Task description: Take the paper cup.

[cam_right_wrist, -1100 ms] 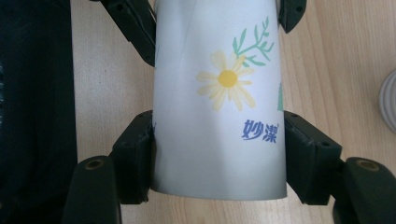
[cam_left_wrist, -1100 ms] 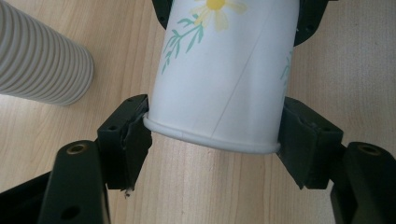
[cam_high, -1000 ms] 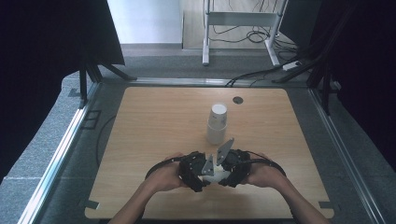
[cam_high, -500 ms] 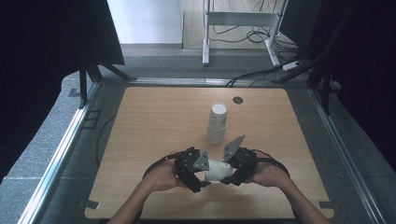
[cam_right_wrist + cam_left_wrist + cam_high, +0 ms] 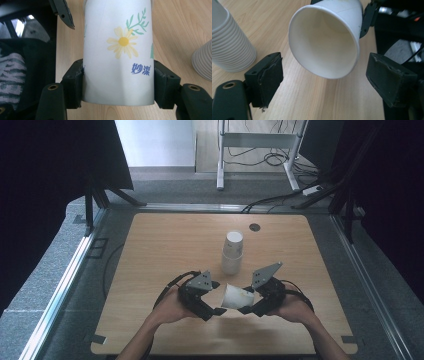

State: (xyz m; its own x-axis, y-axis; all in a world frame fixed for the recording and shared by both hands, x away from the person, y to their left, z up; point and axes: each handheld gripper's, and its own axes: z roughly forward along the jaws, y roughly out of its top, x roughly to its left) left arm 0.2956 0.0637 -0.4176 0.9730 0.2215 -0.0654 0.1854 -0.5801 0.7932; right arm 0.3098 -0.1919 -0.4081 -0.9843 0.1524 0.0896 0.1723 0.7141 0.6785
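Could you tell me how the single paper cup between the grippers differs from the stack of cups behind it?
The single cup lies on its side in the air, clamped by the right gripper; the stack of cups stands mouth-down on the table. The single cup's mouth faces the left gripper. Both are white paper.

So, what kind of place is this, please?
Probably a lab recording station: a bare wooden table fenced by black curtains, loose cables on the floor behind, and a stack of paper cups for handling practice.
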